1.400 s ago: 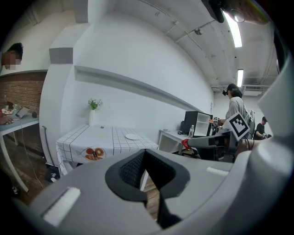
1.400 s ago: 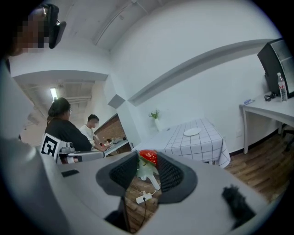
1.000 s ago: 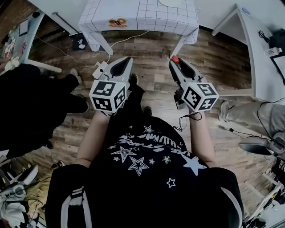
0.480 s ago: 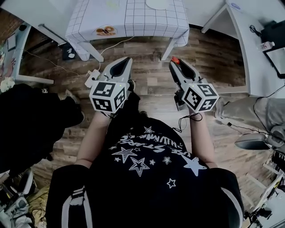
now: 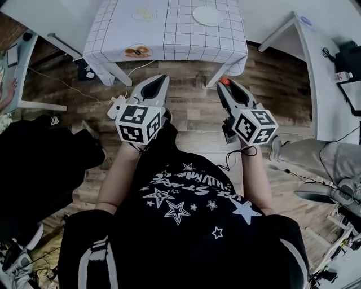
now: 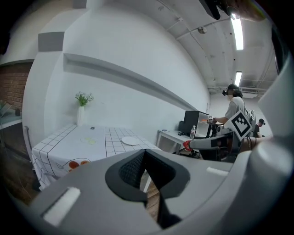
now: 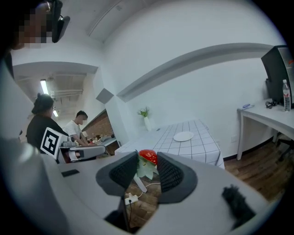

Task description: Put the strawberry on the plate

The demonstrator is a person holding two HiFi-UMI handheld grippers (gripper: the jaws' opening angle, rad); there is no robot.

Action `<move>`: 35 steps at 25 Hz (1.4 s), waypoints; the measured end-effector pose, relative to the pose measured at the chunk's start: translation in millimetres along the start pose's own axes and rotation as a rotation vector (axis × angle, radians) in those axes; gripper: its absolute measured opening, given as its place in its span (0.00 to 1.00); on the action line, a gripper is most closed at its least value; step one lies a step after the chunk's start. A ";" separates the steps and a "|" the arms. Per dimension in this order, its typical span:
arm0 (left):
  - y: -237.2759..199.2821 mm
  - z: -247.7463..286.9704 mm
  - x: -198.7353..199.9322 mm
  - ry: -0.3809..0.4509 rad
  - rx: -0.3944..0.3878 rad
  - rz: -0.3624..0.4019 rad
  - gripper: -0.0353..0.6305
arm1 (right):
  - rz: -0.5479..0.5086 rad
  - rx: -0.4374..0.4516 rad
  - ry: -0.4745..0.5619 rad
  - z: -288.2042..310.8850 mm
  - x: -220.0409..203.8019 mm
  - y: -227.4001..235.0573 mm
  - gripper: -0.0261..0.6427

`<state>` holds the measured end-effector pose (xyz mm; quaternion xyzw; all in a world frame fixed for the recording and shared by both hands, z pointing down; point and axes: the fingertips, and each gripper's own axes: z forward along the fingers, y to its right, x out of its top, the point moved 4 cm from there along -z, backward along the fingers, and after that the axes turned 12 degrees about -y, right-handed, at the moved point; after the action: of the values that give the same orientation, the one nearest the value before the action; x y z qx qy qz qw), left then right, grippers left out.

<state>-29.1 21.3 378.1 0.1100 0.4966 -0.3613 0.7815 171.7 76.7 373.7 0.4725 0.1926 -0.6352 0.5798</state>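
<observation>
A red strawberry (image 7: 148,157) with green leaves sits pinched between the pads of my right gripper (image 7: 148,169), which is shut on it. In the head view it is a red spot (image 5: 223,82) at that gripper's (image 5: 226,86) tip, over the wooden floor just short of the table. The white plate (image 5: 207,15) lies on the far right part of the grid-cloth table (image 5: 169,34); it also shows ahead as a plate (image 7: 183,136) and a plate (image 6: 130,141). My left gripper (image 5: 163,79) hangs beside the right one, shut and holding nothing.
A vase with flowers (image 6: 81,110) stands at the table's far edge. An orange print (image 5: 138,52) marks the cloth's near left. A white desk (image 5: 321,68) runs along the right, and a person in dark clothes (image 5: 34,163) is on the left. A cable (image 5: 152,56) lies under the table.
The table has come further into the head view and the plate now shows on it. Both grippers keep their pose, the strawberry still in the right one.
</observation>
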 end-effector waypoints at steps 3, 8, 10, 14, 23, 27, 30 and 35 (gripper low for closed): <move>-14.1 4.9 -8.4 0.007 0.006 -0.017 0.07 | -0.016 -0.002 -0.011 15.1 -0.8 1.1 0.25; -47.0 31.8 10.0 -0.003 -0.009 -0.030 0.07 | -0.008 -0.024 -0.028 49.3 22.1 14.9 0.25; -59.5 43.5 21.4 -0.008 -0.022 -0.028 0.07 | -0.002 -0.035 -0.035 62.6 34.2 20.7 0.25; -87.4 65.6 41.1 -0.014 -0.039 -0.032 0.07 | 0.011 -0.055 -0.030 90.0 60.3 30.9 0.25; -145.1 100.1 61.3 -0.027 -0.081 -0.046 0.07 | 0.019 -0.092 -0.050 150.2 90.0 42.0 0.25; -160.5 104.6 64.0 -0.032 -0.097 -0.045 0.07 | 0.020 -0.095 -0.057 166.6 97.8 39.7 0.25; -171.3 105.4 63.9 -0.032 -0.097 -0.055 0.07 | 0.017 -0.101 -0.068 172.5 99.0 37.4 0.25; -189.1 117.4 67.5 -0.031 -0.112 -0.088 0.07 | 0.011 -0.118 -0.093 188.1 104.6 40.7 0.25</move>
<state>-58.2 -206.9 412.3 0.0386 0.5081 -0.3688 0.7773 150.7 -140.7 390.1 0.4083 0.2000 -0.6408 0.6186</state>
